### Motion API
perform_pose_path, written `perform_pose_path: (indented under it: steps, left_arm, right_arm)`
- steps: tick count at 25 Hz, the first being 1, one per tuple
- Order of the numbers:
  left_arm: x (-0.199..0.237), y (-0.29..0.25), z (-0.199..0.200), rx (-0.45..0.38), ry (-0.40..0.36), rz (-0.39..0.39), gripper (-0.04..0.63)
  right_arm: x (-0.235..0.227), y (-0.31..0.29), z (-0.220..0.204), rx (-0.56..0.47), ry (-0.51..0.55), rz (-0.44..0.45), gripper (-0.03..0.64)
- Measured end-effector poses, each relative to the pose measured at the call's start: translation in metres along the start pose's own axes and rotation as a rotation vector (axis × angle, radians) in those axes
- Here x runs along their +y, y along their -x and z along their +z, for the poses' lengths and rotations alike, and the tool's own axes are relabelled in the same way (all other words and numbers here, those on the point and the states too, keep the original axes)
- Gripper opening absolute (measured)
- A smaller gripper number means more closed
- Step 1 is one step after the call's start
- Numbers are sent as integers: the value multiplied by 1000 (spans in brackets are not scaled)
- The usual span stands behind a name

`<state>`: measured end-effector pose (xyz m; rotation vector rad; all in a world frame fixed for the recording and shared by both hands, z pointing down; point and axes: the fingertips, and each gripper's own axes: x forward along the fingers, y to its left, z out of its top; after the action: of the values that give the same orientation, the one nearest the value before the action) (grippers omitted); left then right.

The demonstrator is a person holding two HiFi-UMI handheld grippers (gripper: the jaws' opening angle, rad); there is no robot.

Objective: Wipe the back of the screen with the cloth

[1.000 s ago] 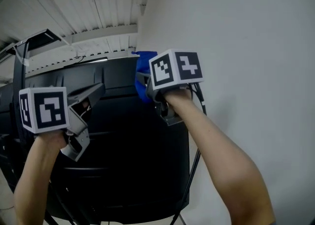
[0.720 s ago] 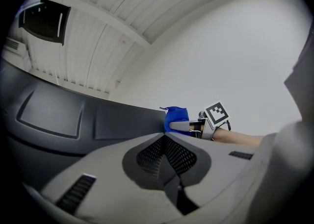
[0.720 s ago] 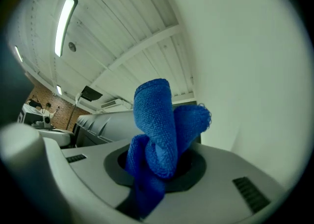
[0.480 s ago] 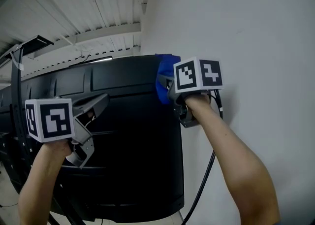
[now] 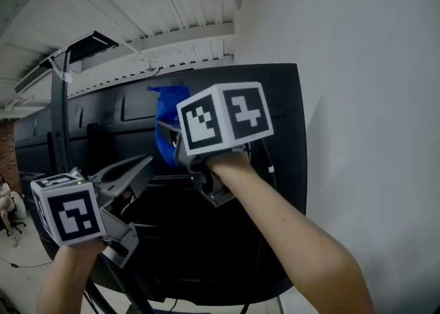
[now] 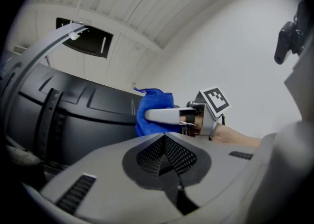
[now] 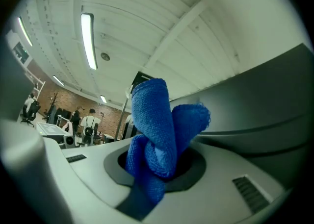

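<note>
Right gripper has slid left since a second ago: the cloth was at the screen's top right corner and is now further in, on the upper back of the screen, just below its top edge.

Your right fingers are clenched on the cloth. It's bunched into a wad that sticks out past the tips. Left gripper has its fingers closed on nothing and hovers low and left, near the back panel but off the cloth.

Handling: the cloth is soft, light and floppy, so it'll smear flat under pressure and drag on edges. I'd keep the hold at the bunched middle as you have it, so the loose wad does the wiping.

The screen shell looks like thin, rigid plastic, so go easy on the push.

In the way:
- ridges and recessed steps across the back, likely to snag the cloth
- cable hanging by your right forearm
- black pole at the left end
- wall close to the right edge
</note>
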<state>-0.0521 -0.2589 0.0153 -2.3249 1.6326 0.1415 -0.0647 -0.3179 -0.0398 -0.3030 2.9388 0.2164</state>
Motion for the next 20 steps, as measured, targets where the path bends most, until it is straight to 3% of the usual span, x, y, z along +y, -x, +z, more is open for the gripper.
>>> perform_pose_path:
  steps: [4,9,15,20]
  left_arm:
    - [-6,11,-13,13,6,34,6]
    - [21,24,-4,6,-65,148,3]
    - [22,29,-7,-8,-88,135,5]
    - [1,8,-11,-12,-36,57,5]
  right_arm:
    - [29,-37,-14,97,37,42,74]
    - [44,-94,-18,219,96,17,75]
    - [42,-108,-27,281,151,0,75]
    - [13,-69,-25,287,189,-75,75]
